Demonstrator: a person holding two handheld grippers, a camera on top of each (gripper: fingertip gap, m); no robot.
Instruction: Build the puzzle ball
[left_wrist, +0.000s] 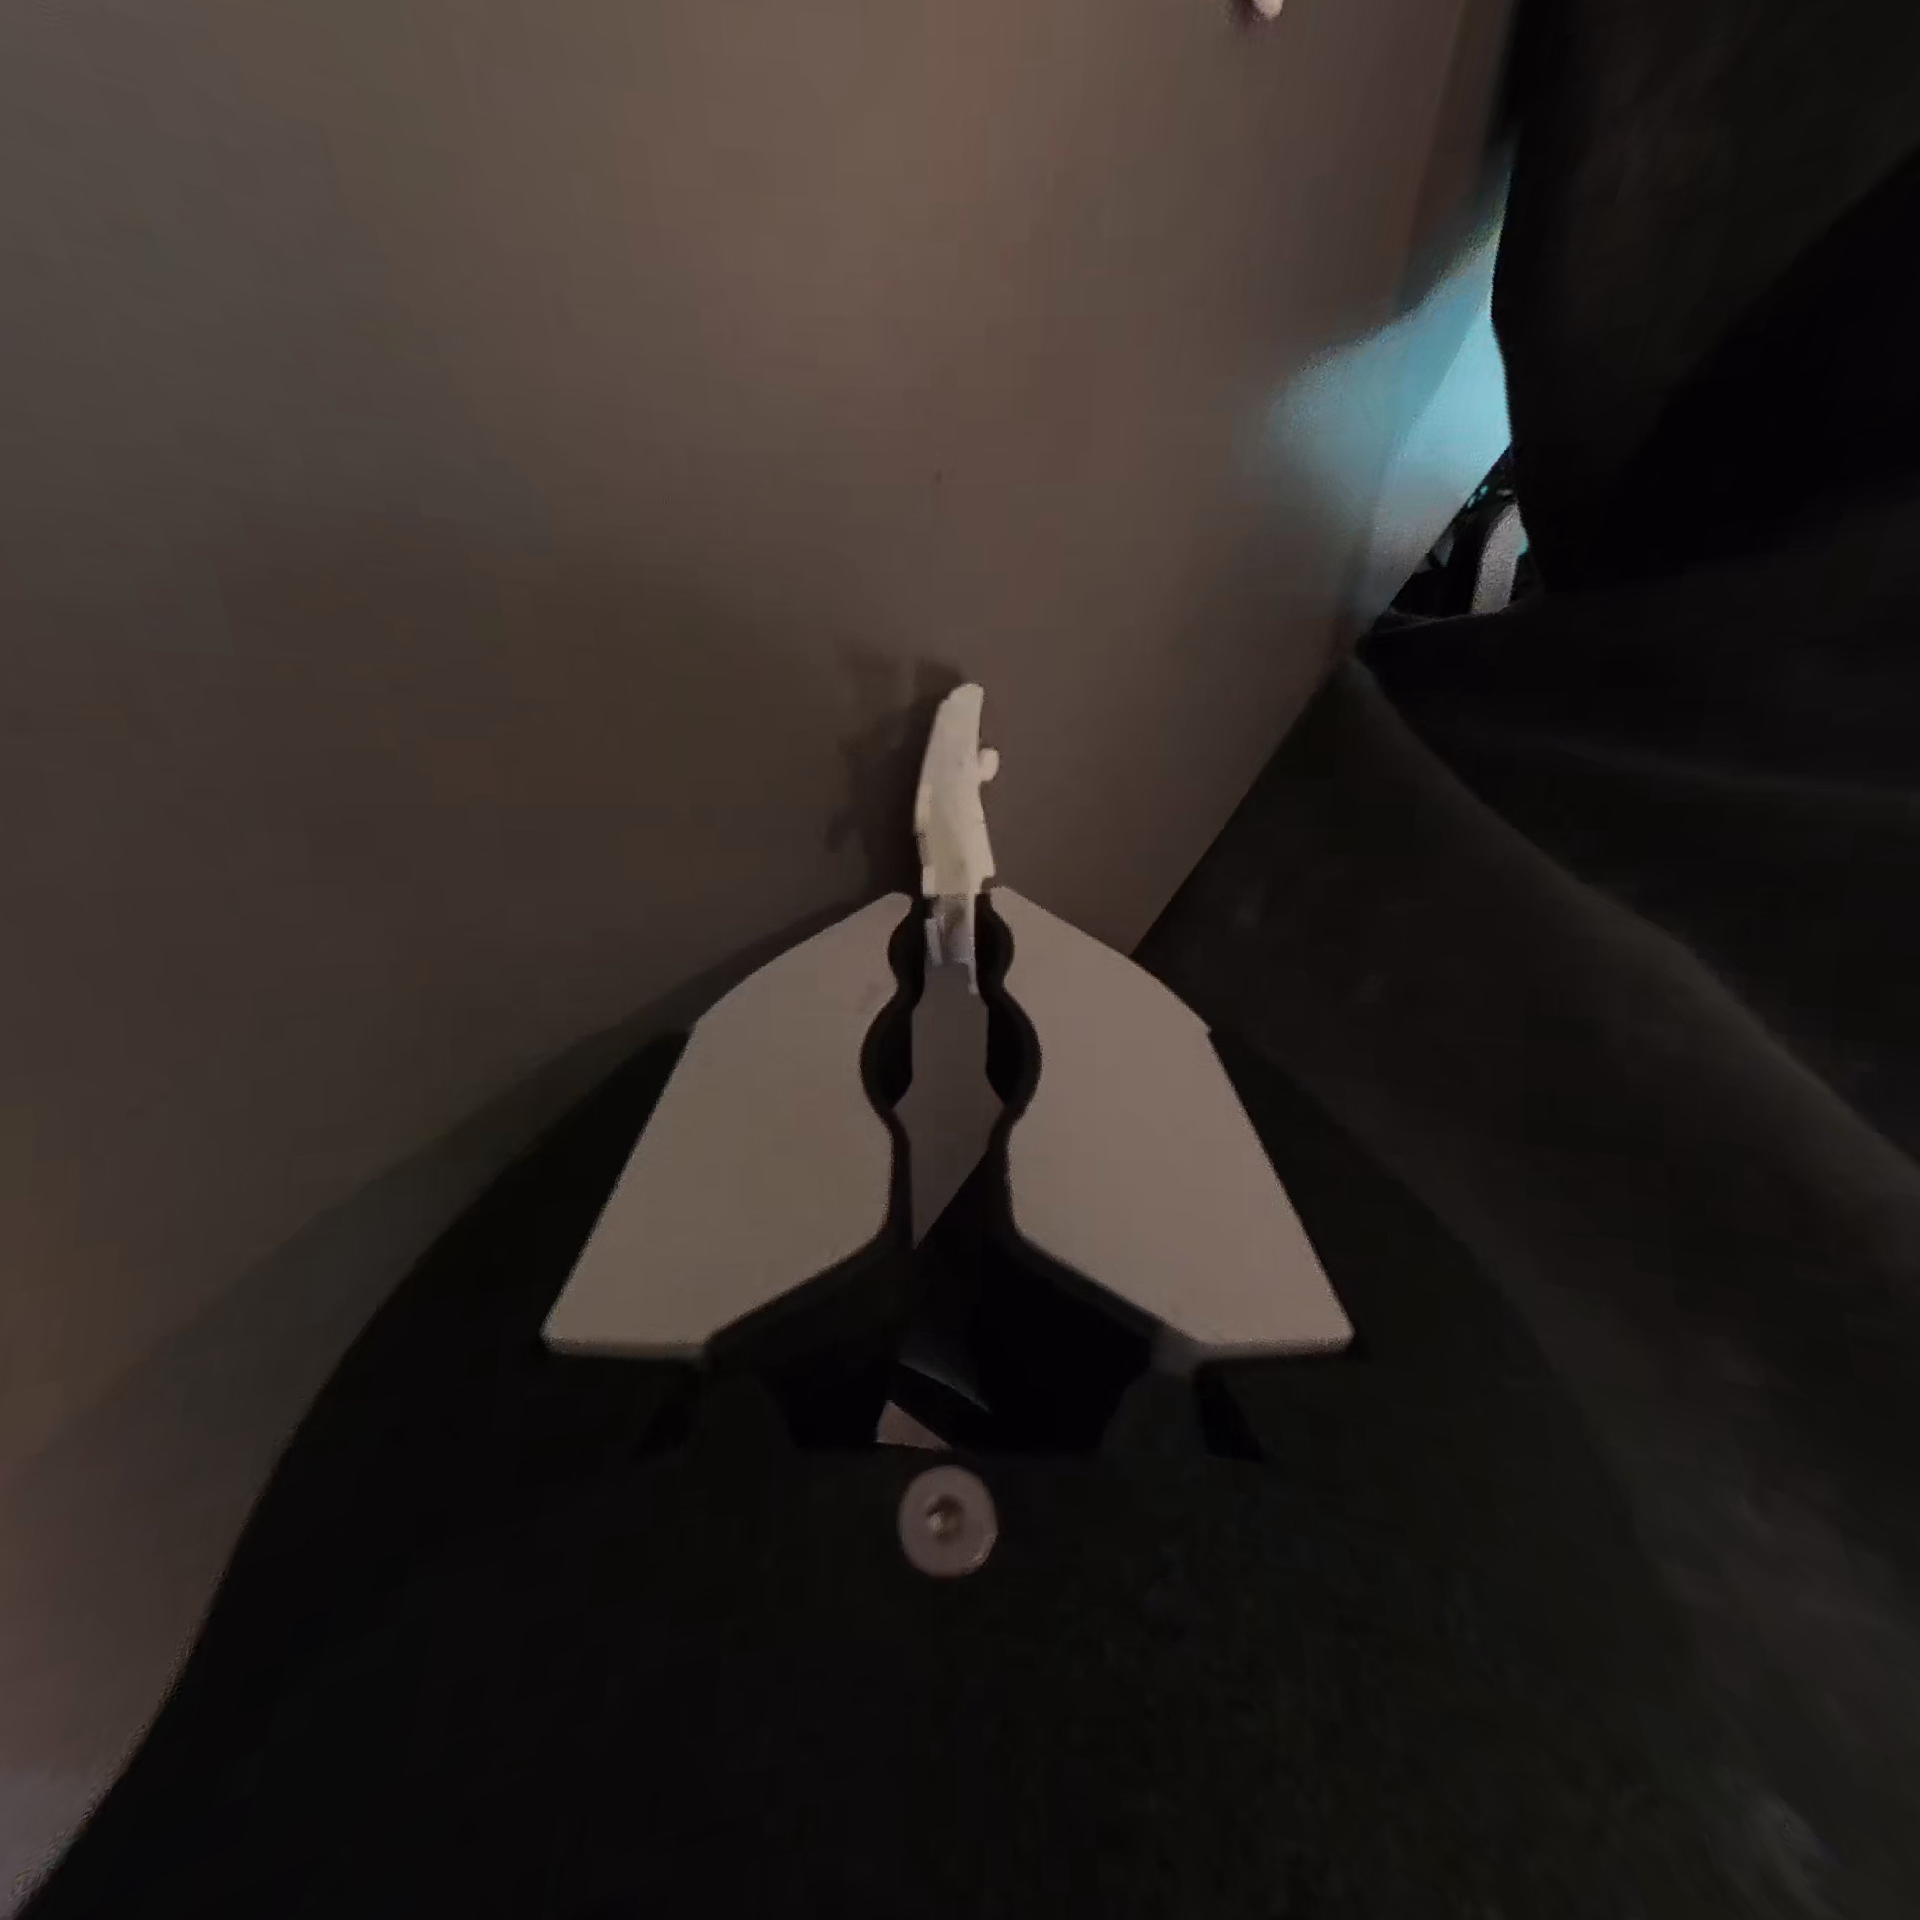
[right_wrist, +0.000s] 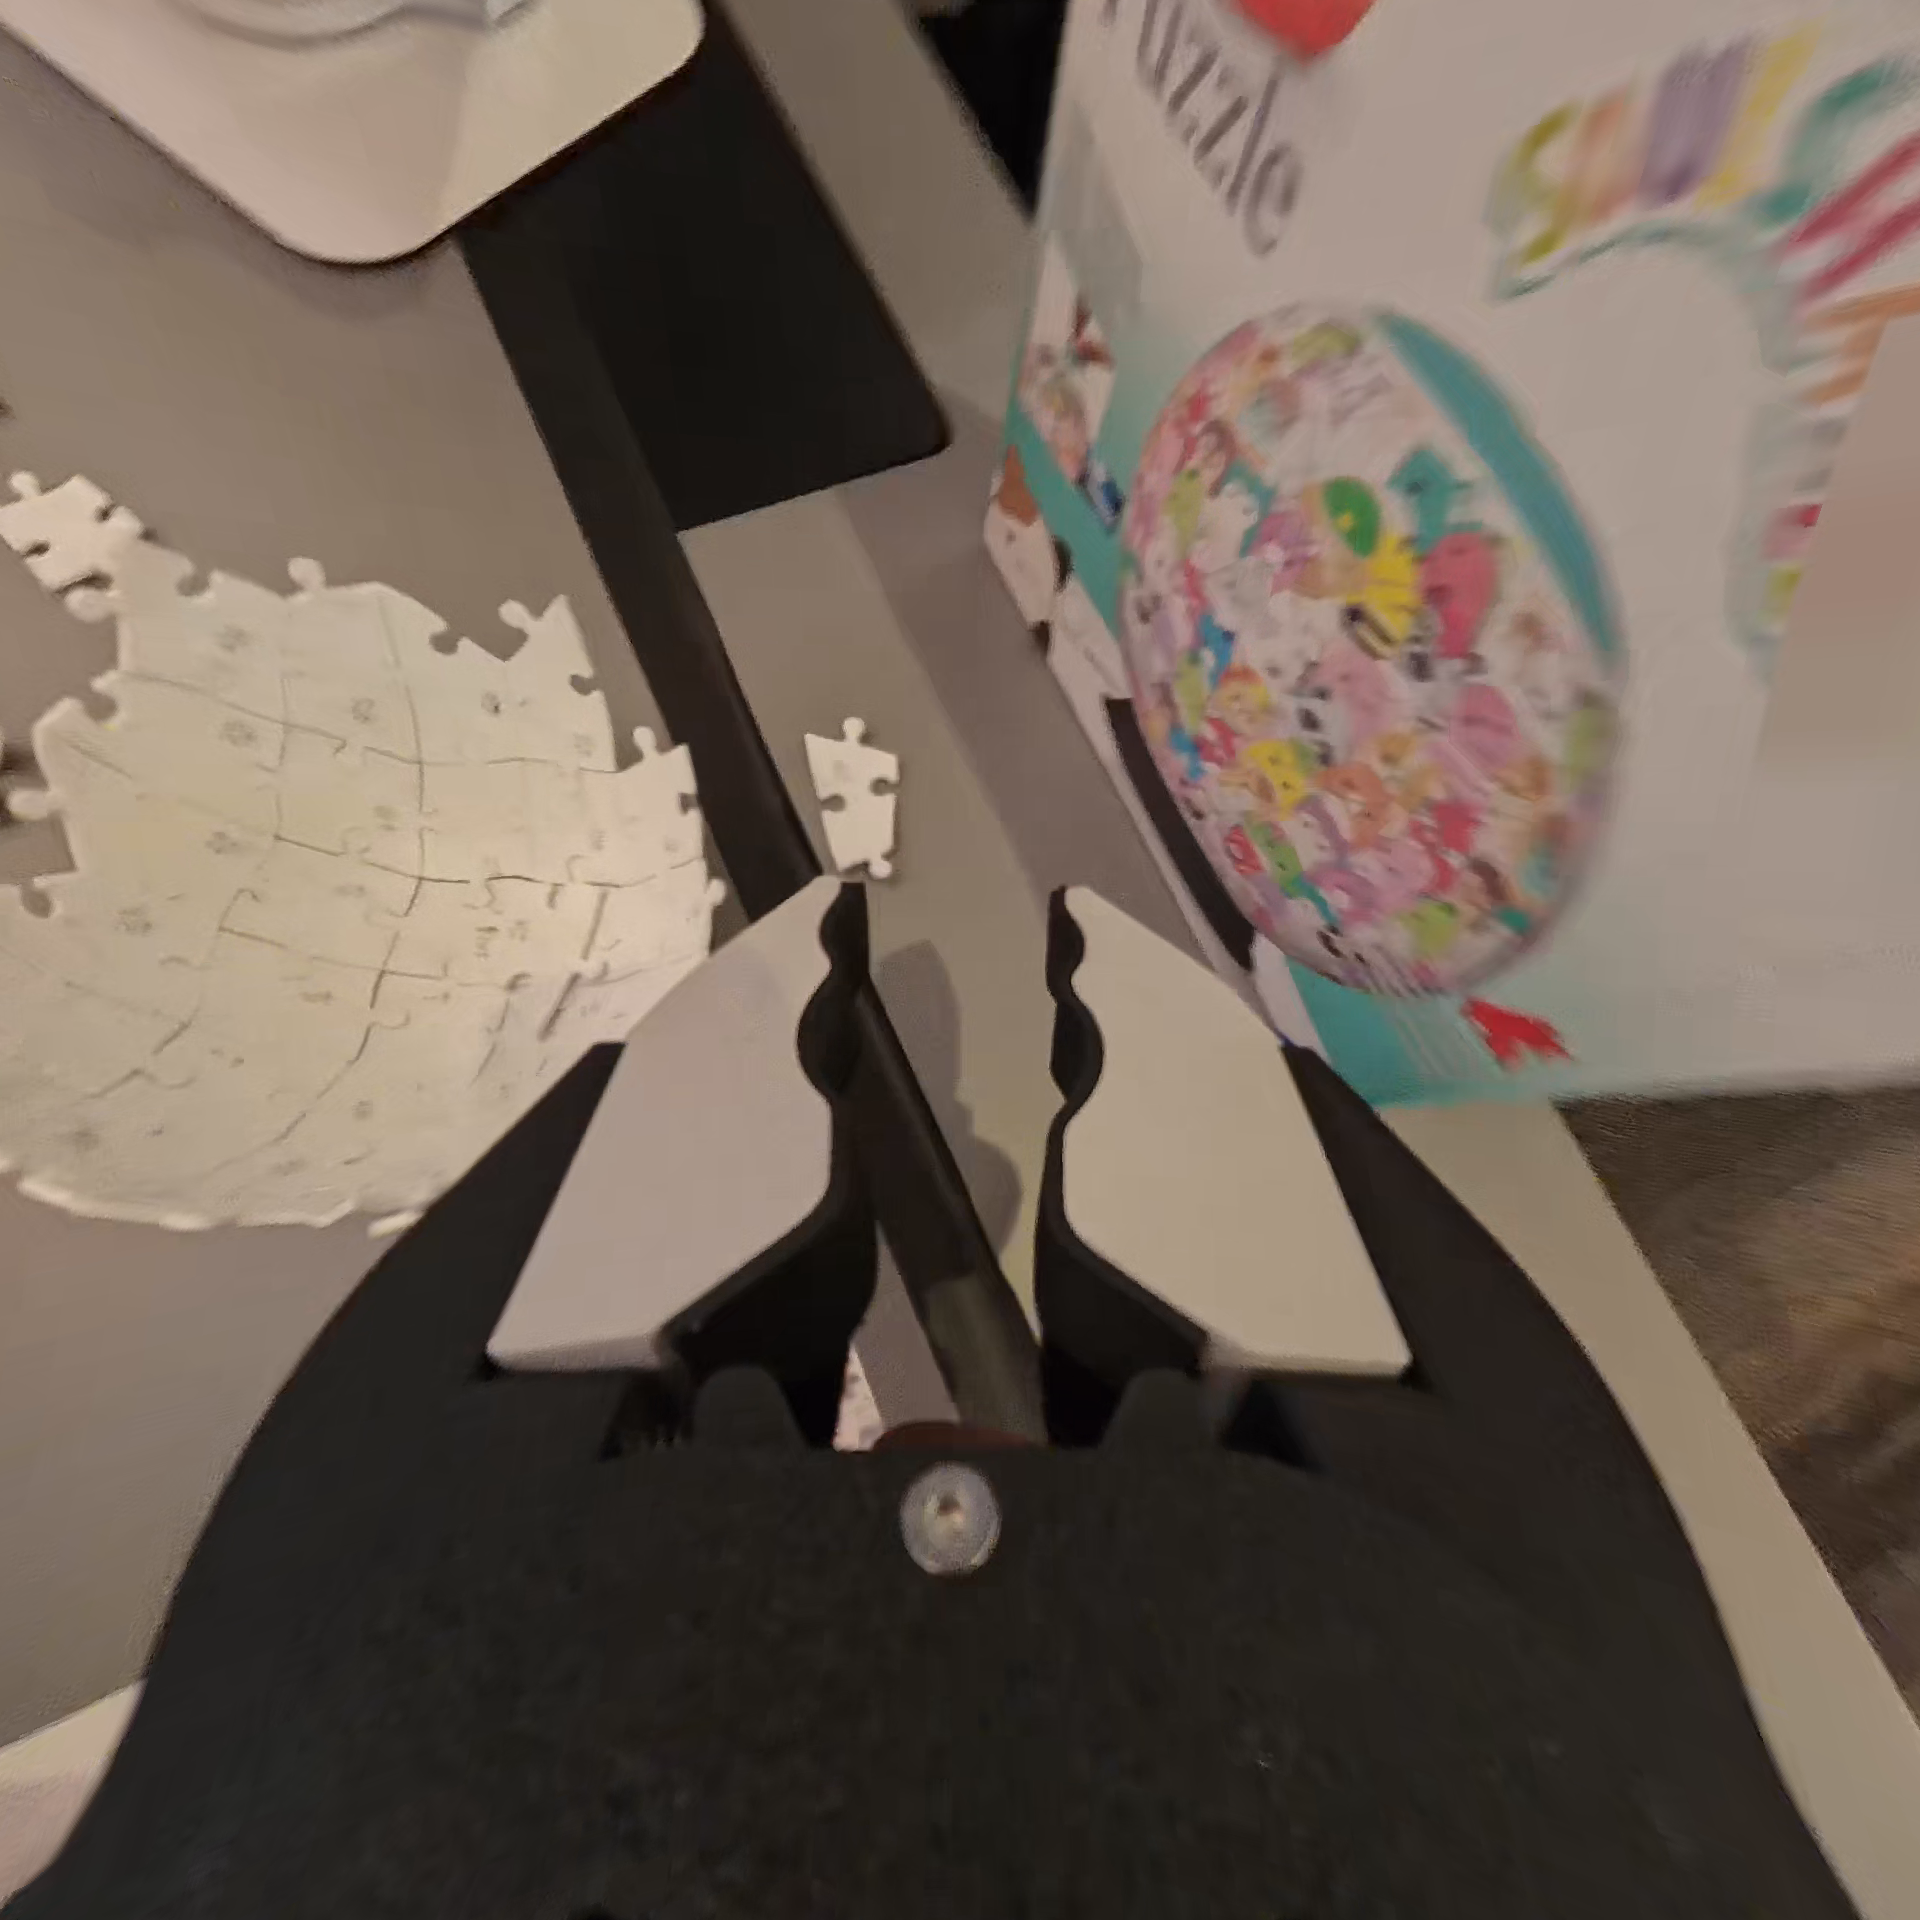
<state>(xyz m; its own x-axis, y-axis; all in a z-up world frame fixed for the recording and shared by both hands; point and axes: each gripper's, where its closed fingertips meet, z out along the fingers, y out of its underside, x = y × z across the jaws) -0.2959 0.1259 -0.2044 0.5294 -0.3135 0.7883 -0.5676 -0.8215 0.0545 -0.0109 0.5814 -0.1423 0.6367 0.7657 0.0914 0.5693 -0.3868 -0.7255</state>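
left gripper (left_wrist: 953, 914) jaws pinched on white puzzle piece (left_wrist: 954, 800), piece edge-on, long axis pointing straight ahead over grey desk (left_wrist: 520, 468). right gripper (right_wrist: 954, 904) jaws part open, empty, above loose piece (right_wrist: 856, 805) beside domed assembled section (right_wrist: 332, 883). puzzle box (right_wrist: 1455, 582) blurred, cut off right.

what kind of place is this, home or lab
Probably a home or hobby desk, though that is a guess: a grey table holds a half-built puzzle shell, a loose piece and the colourful puzzle box, with carpet beside.
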